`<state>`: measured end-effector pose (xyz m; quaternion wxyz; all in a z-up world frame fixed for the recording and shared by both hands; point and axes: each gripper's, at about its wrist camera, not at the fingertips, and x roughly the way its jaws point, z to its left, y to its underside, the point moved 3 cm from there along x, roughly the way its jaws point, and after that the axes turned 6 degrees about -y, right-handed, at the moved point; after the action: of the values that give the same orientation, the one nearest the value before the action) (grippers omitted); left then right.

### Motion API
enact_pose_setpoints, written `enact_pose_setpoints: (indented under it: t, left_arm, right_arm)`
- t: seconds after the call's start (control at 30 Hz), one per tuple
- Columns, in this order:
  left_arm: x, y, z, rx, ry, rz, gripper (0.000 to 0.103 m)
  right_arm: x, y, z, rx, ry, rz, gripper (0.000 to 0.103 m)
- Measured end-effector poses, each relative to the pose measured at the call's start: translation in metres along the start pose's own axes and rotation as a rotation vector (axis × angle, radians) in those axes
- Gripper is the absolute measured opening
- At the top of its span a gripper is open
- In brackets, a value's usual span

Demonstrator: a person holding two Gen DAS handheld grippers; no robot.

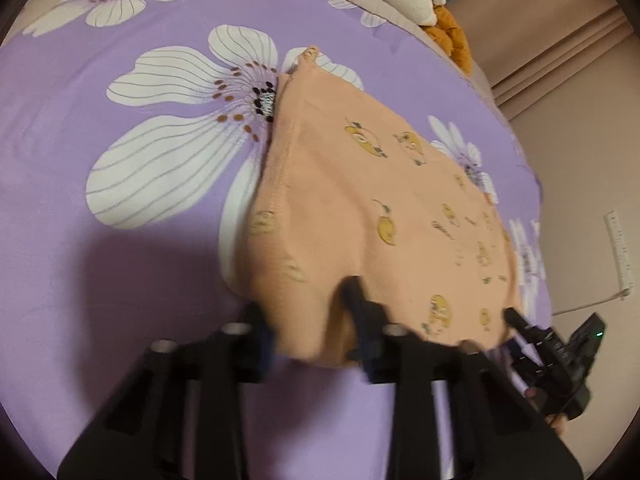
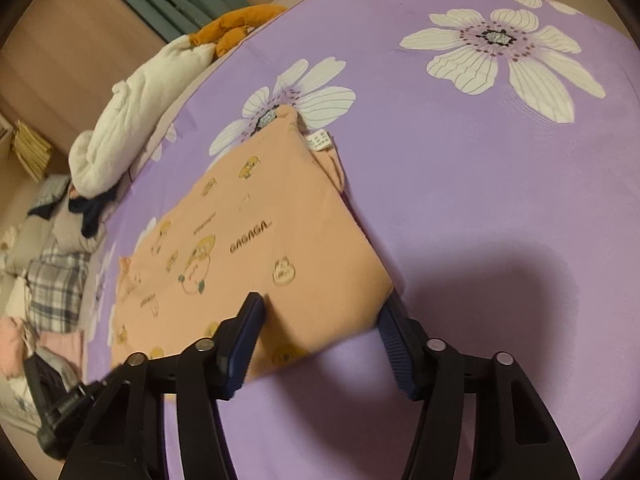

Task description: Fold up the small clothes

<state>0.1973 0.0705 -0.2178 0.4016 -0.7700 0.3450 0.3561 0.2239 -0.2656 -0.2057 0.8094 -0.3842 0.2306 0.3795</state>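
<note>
Peach garment (image 2: pixel 256 240): care label (image 2: pixel 319 140) visible, right view only.

Wide bare purple bedsheet (image 2: pixel 500 208) lies open on the right of the peach garment (image 2: pixel 256 240) in the right wrist view, nothing lying on it; in the left wrist view the sheet on the left is just as bare. Along the bed's far edge a white plush toy (image 2: pixel 132 120), an orange plush (image 2: pixel 236 26) and piled clothes (image 2: pixel 56 280) crowd the way.

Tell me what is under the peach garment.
The peach garment lies on the purple flowered bedsheet, covering part of a white flower print. Whether anything else lies beneath it cannot be seen.
</note>
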Motion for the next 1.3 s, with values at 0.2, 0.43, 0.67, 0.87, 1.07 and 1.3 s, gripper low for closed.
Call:
enact_pose_setpoints:
  t: [0.2,0.43,0.67,0.87,1.07,1.3]
  left_arm:
    - [-0.017,0.002,-0.003,0.016,0.004,-0.057,0.009]
    - [-0.051,0.016,-0.013,0.086,0.02,-0.072,0.009]
    - [-0.069,0.052,-0.015,0.083,0.053,-0.027,0.009]
    - [-0.071,0.078,-0.013,0.055,0.046,0.005,0.01]
    - [-0.053,0.084,-0.009,0.077,-0.014,0.046,0.014]
    - [-0.059,0.082,-0.006,0.093,-0.045,0.039,0.027]
  right_arm:
    - [0.007,-0.006,0.003,0.025,-0.049,0.001,0.017]
    - [-0.038,-0.007,0.022,-0.026,-0.112,-0.079,0.015]
    - [-0.072,0.004,0.021,-0.049,-0.099,-0.094,0.015]
    - [-0.086,0.012,0.022,-0.079,-0.073,-0.083,0.015]
    - [-0.073,0.016,0.014,-0.109,0.014,-0.061,0.015]
    - [-0.068,0.018,0.02,-0.144,0.06,-0.045,0.015]
